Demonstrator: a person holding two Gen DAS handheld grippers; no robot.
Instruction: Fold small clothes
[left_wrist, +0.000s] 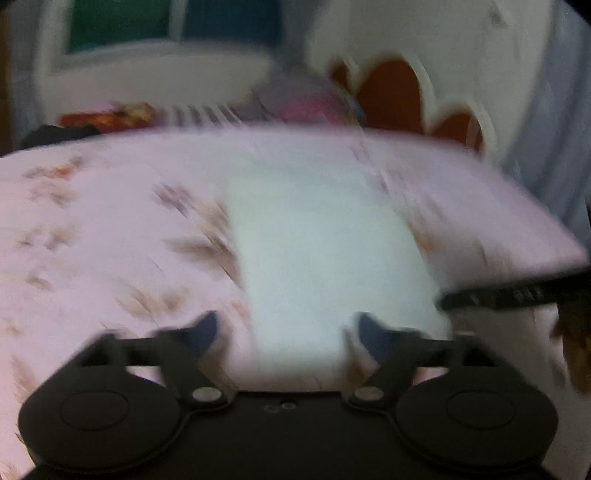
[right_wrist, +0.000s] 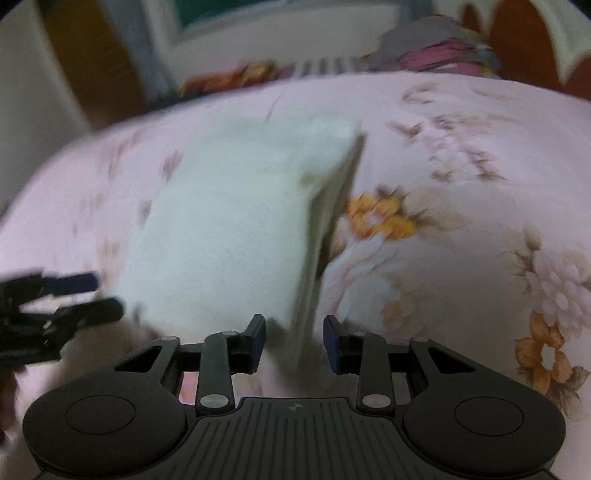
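A white folded cloth (left_wrist: 325, 243) lies flat on the pink floral bed sheet (left_wrist: 92, 229). In the left wrist view my left gripper (left_wrist: 286, 332) is open, its fingers on either side of the cloth's near edge, gripping nothing. In the right wrist view the cloth (right_wrist: 229, 229) is a stacked rectangle whose layered right edge shows. My right gripper (right_wrist: 293, 343) is open, with the cloth's near right corner between its fingers. The left gripper shows at the left edge of that view (right_wrist: 74, 295). Both views are motion-blurred.
A pile of colourful clothes (right_wrist: 436, 48) and a striped item (right_wrist: 325, 66) lie at the far side of the bed. A brown and white scalloped headboard (left_wrist: 399, 96) stands at the right. A window (left_wrist: 122, 26) is on the far wall.
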